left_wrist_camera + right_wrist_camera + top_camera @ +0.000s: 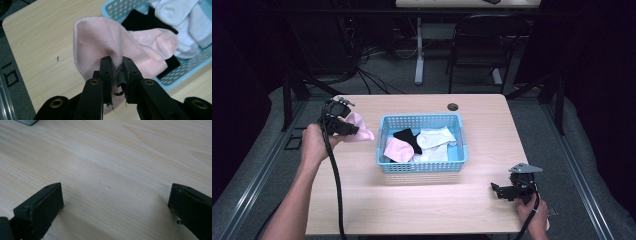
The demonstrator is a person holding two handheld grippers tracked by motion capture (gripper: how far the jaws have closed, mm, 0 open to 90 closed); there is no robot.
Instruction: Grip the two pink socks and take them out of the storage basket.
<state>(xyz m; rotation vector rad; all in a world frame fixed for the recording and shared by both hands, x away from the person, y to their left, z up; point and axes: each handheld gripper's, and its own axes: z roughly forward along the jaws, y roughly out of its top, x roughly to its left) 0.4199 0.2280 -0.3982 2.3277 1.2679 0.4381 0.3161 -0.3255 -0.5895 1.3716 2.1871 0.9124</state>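
My left gripper [348, 129] [116, 65] is shut on a pink sock [360, 128] [100, 42], which hangs above the table just left of the blue basket [422, 167] [113, 8]. Inside the basket lie another pink sock [396, 148] [160, 41], a black sock [408, 136] [140, 21] and white socks [436, 138] [180, 17]. My right gripper [497, 190] [115, 202] stands open near the table's front right corner, low over bare wood, with nothing between its jaws.
The wooden table [422, 200] has a round cable hole [453, 106] behind the basket. A chair [482, 45] and a table leg [419, 50] stand on the floor beyond the far edge. Bare wood [105, 157] lies in front of the basket.
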